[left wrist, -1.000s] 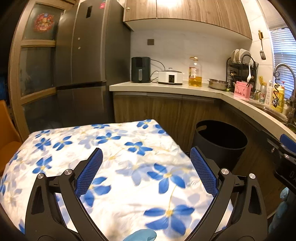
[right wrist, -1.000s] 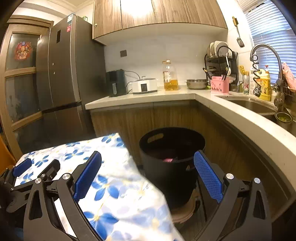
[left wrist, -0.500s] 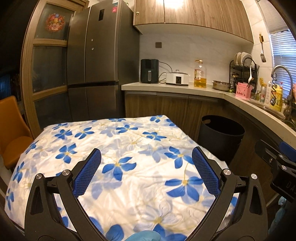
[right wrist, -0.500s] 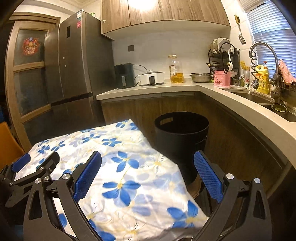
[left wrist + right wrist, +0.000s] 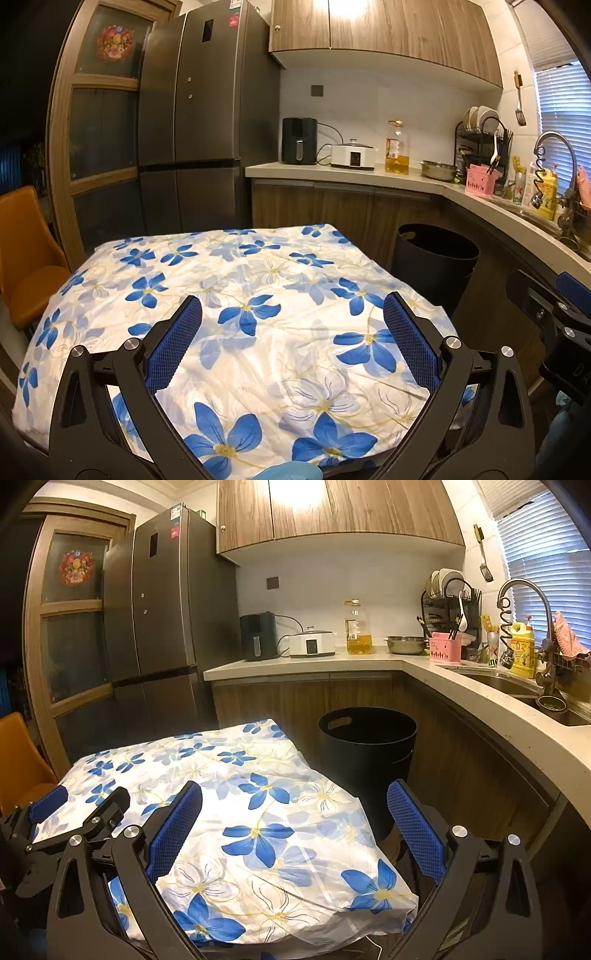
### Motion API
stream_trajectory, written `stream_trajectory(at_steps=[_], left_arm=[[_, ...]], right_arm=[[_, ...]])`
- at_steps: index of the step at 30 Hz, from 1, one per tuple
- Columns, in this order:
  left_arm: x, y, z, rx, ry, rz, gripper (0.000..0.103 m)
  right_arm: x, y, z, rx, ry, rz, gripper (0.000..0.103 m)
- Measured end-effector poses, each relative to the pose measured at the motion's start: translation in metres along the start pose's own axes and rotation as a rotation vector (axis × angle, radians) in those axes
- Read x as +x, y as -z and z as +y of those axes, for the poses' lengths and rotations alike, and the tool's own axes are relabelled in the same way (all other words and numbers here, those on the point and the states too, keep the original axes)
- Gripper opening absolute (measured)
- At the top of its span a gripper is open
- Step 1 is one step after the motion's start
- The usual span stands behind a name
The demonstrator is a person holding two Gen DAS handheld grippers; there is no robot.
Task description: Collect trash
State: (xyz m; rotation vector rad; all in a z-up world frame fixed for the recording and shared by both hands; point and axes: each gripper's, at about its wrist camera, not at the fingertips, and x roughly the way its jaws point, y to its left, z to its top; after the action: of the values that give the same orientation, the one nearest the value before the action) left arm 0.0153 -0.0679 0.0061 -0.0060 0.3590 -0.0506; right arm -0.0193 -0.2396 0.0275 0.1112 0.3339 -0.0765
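A black round trash bin (image 5: 436, 258) stands on the floor by the wooden cabinets, right of the table; it also shows in the right wrist view (image 5: 367, 746). Its inside is hidden from here. The table carries a white cloth with blue flowers (image 5: 236, 302), and no trash shows on it. My left gripper (image 5: 291, 332) is open and empty above the near part of the cloth. My right gripper (image 5: 293, 819) is open and empty over the table's right corner (image 5: 376, 890). The left gripper also shows at the left of the right wrist view (image 5: 70, 812).
An orange chair (image 5: 26, 251) stands left of the table. A grey fridge (image 5: 199, 122) is behind it. The L-shaped counter (image 5: 461, 686) holds an air fryer, cooker, oil bottle, dish rack and sink with faucet (image 5: 524, 602).
Both grippers have drawn back and risen from the bin, so more of the table shows and the bin looks smaller and farther. Both stay open.
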Motion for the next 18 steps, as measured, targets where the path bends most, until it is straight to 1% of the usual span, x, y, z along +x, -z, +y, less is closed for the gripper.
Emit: stream_trajectory(at_steps=[7,18], left_arm=[[-0.009,0.001,0.003,-0.006,0.001,-0.010,0.097],[-0.011,0.000,0.005,-0.007,-0.004,-0.012,0.097]], right_arm=[[-0.009,0.000,0.003,-0.001,0.002,-0.014,0.097],[-0.011,-0.001,0.006,0.003,-0.003,-0.016,0.097]])
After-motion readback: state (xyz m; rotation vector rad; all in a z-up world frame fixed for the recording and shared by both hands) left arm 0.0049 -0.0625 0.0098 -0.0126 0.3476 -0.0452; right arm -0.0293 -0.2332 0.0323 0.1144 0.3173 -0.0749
